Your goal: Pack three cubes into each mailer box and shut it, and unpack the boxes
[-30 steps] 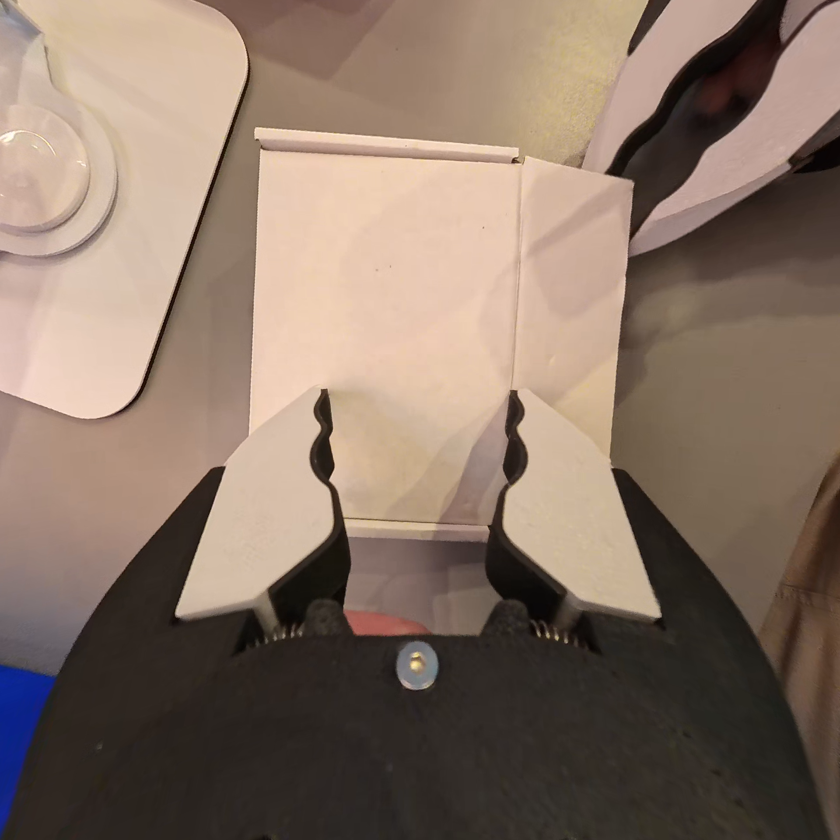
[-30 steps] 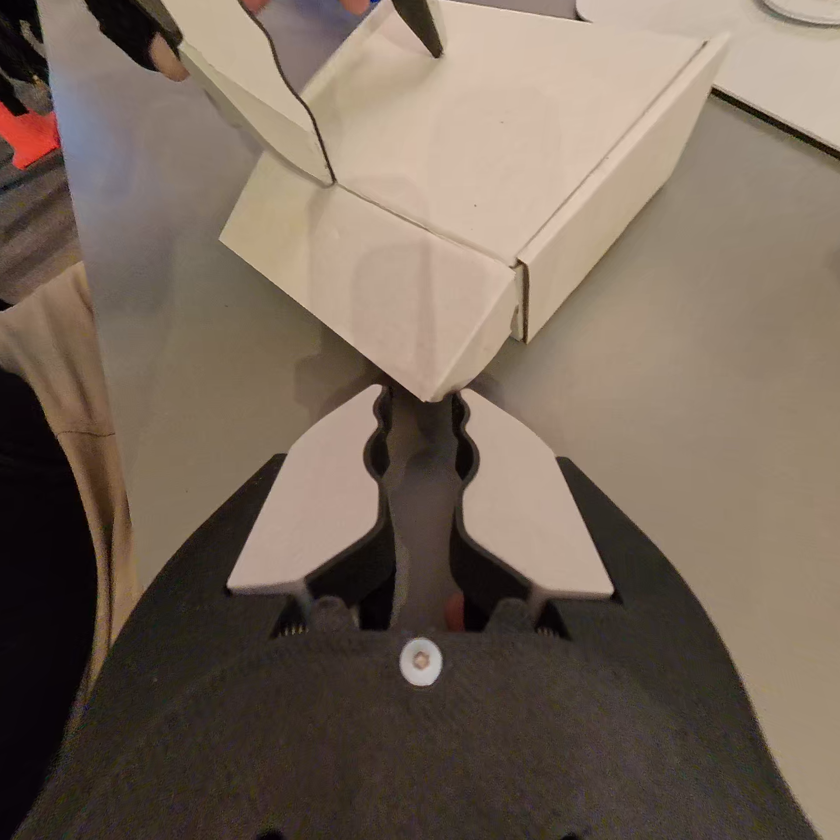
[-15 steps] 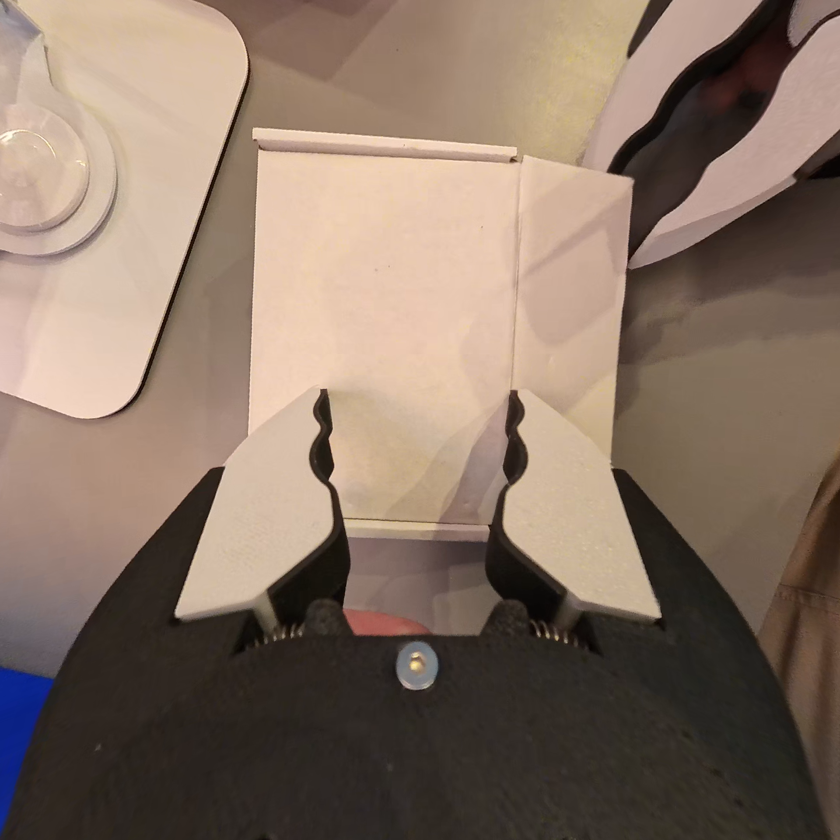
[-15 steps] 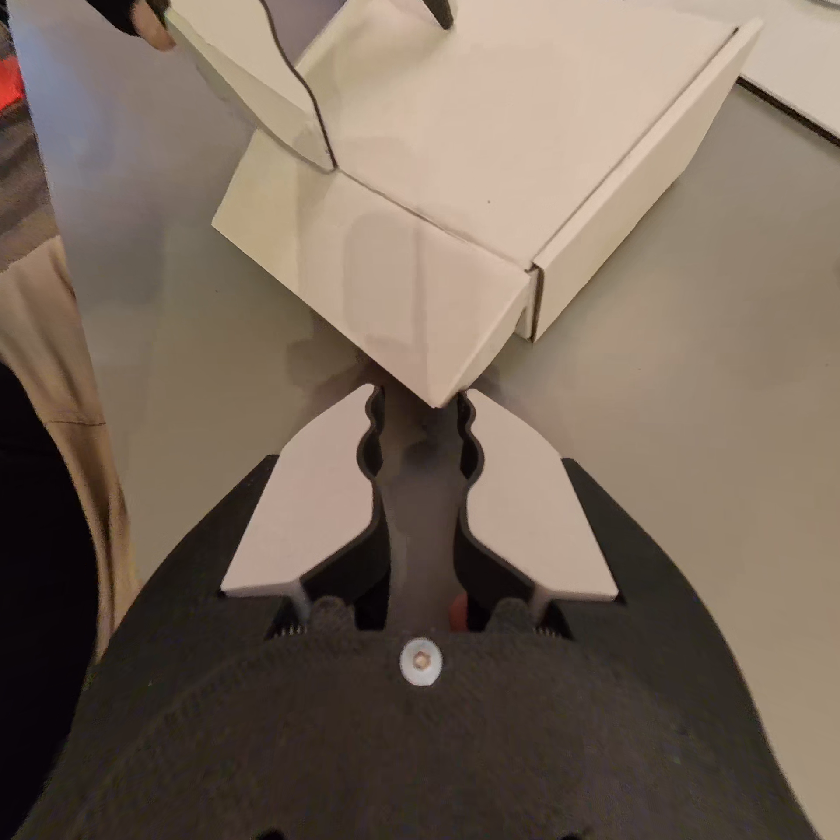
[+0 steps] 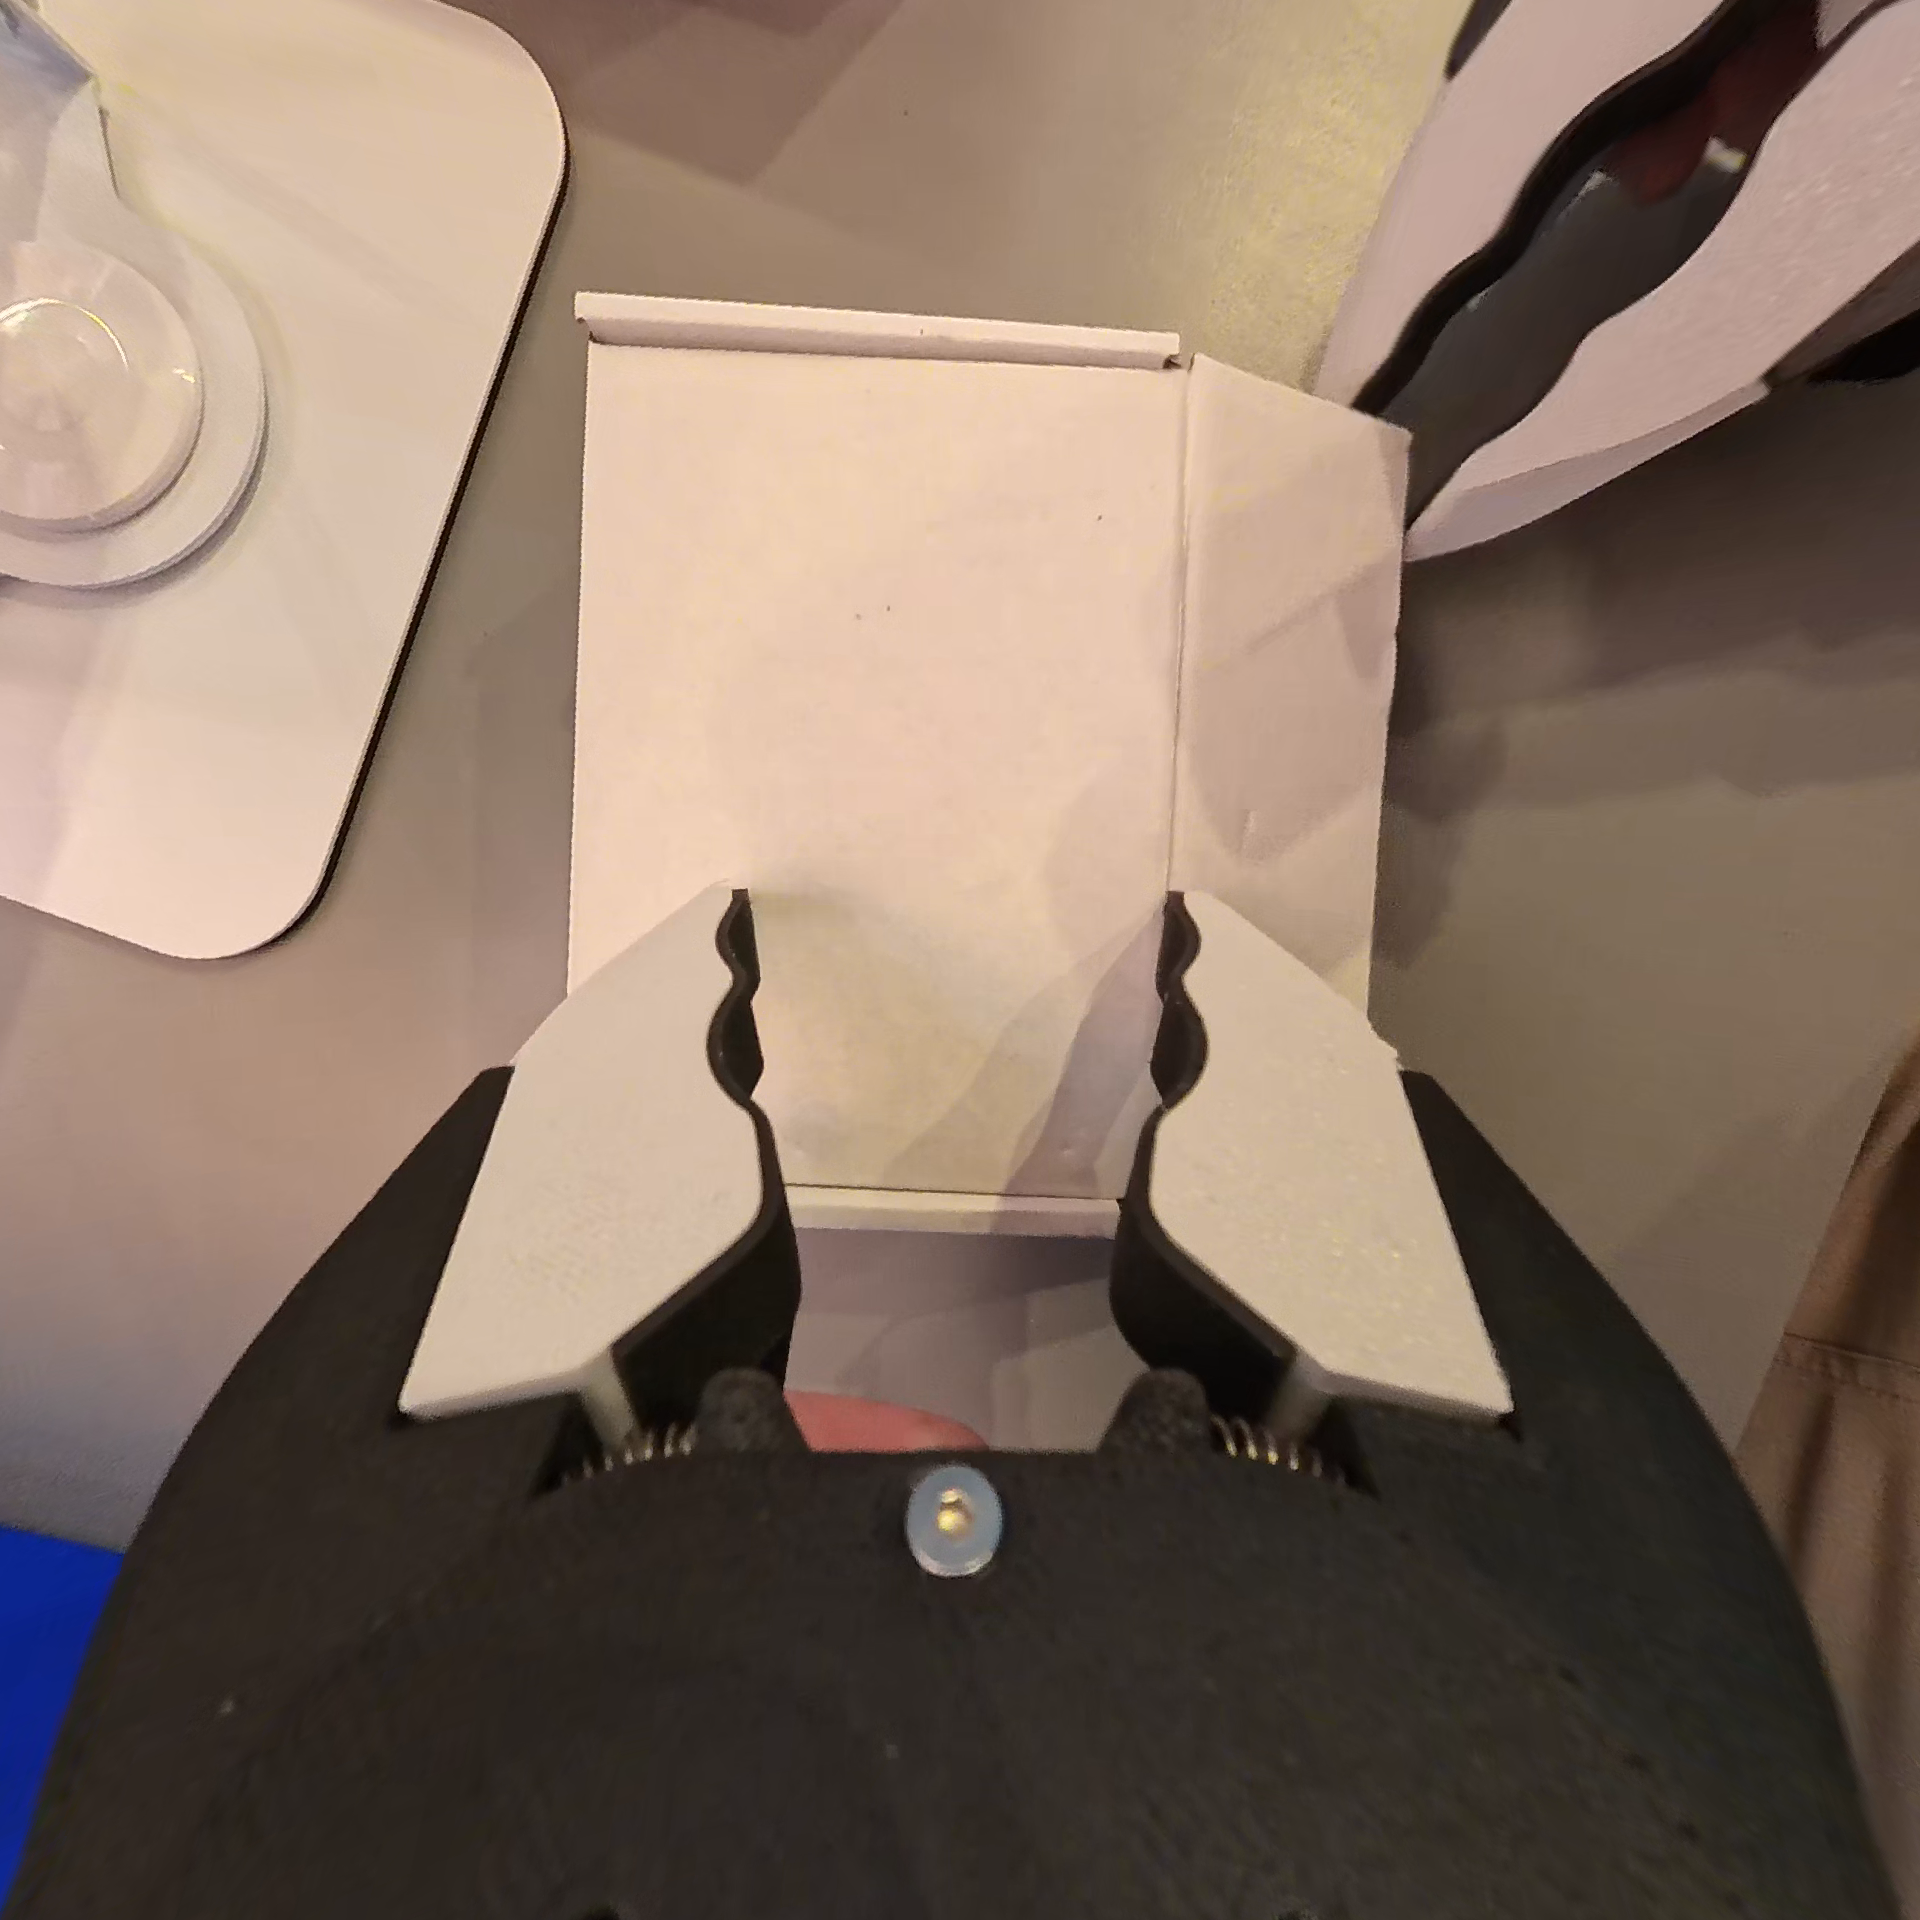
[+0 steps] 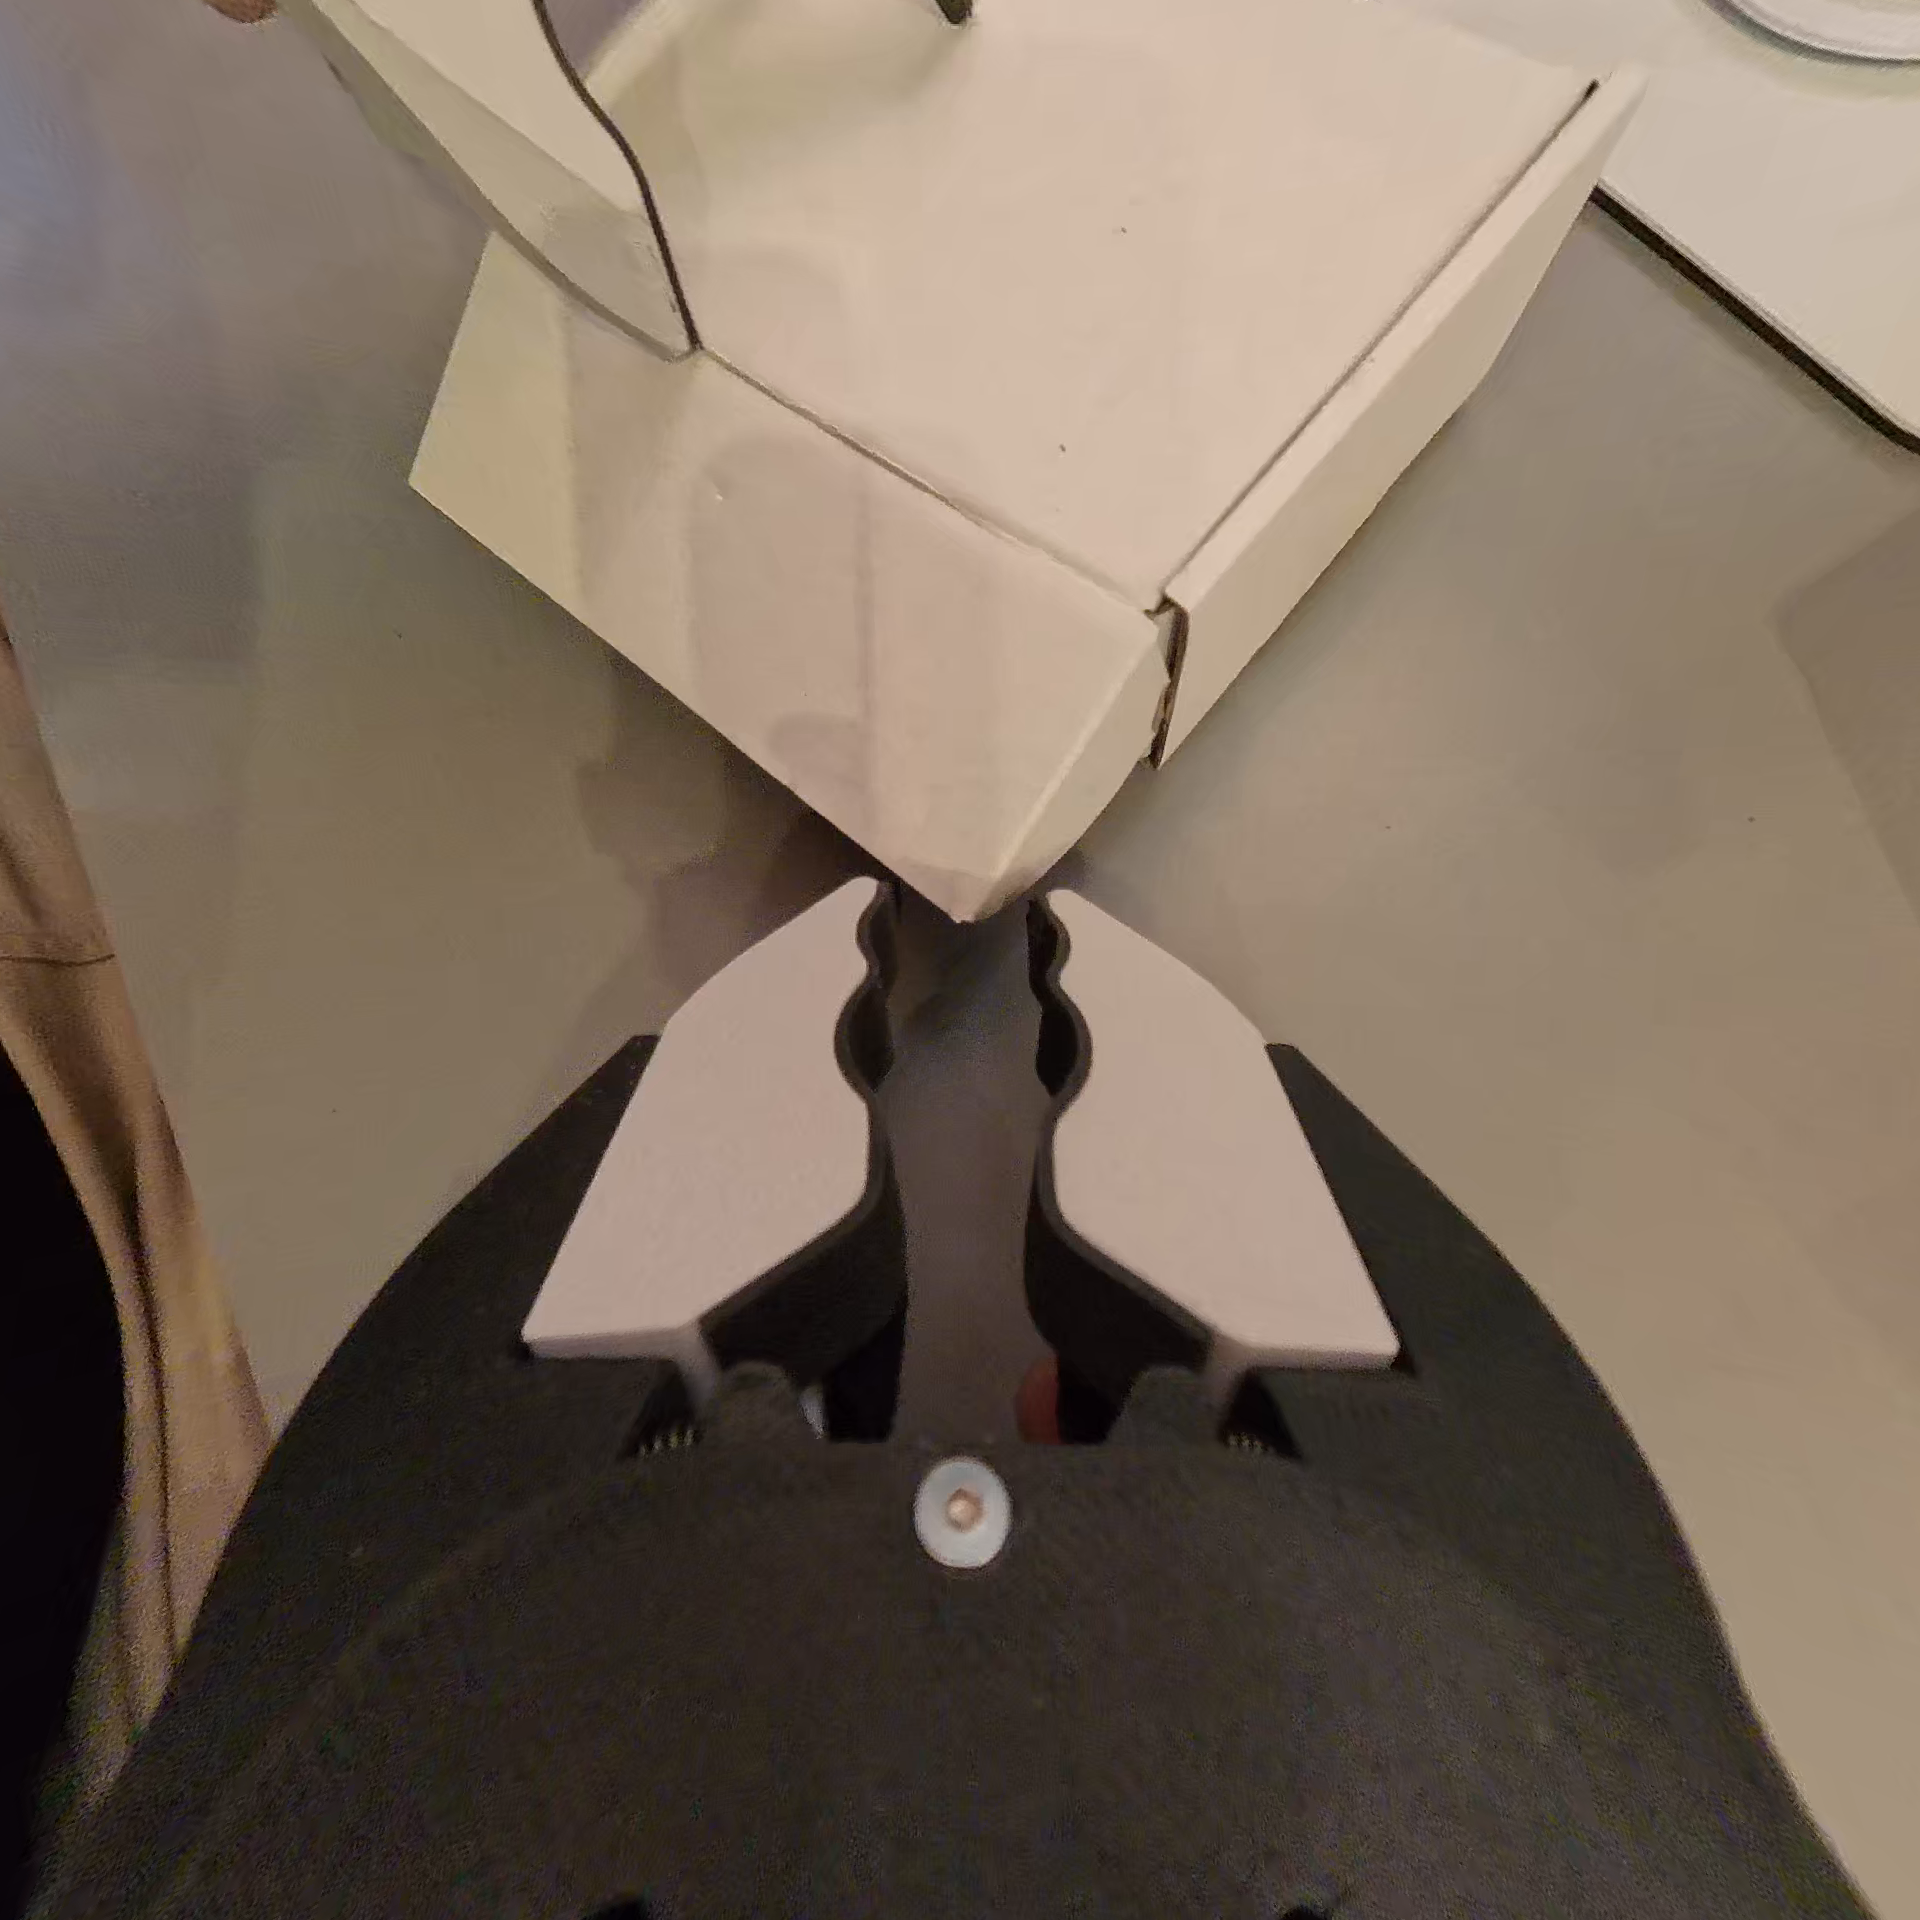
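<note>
- Since a second earlier, the right gripper [image 6: 958, 914] had edged closer to the mailer box [image 5: 873, 665], whose flap corner now reached in between its fingertips; the left gripper's picture had barely changed.
- Largest was the grey table [image 5: 1621, 862], with the white box lying on it, lid down.
- Beside the box, to the left in the left wrist view, lay a white board with rounded corners [image 5: 343, 540] (a clear plastic dome [image 5: 73, 405] sat on it).
- Over the box top, the left gripper [image 5: 956, 914] hung with its jaws spread wide, pinching nothing.
- One side flap [image 6: 831, 665] stuck out from the box, not tucked in.
- At that flap's corner, the right gripper's jaws stood a little apart, and whether the pads touched the card could not be told.
</note>
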